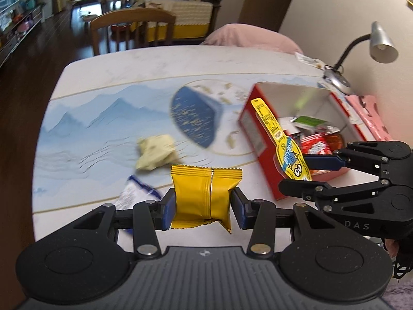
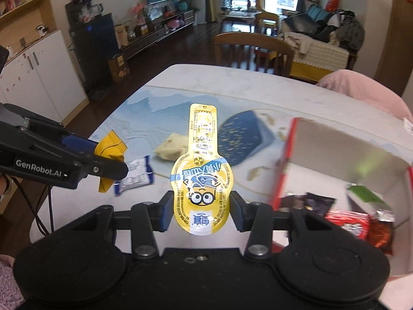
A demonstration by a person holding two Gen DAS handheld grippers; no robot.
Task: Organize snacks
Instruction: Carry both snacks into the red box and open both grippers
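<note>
Left tongs (image 1: 204, 204) clamped on yellow snack packet (image 1: 204, 196), lifted above bench (image 1: 103, 77). Right tongs (image 2: 201, 211) gripping yellow Minion-print pouch (image 2: 201, 180) beside open red box (image 1: 260, 139) holding assorted snacks.

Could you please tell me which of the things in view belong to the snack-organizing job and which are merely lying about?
Belong to the job:
yellow snack packet, in the left gripper
Minion-print pouch, in the right gripper
red box
pale yellow packet
blue-and-white packet

Lying about:
desk lamp
wooden chair
</note>
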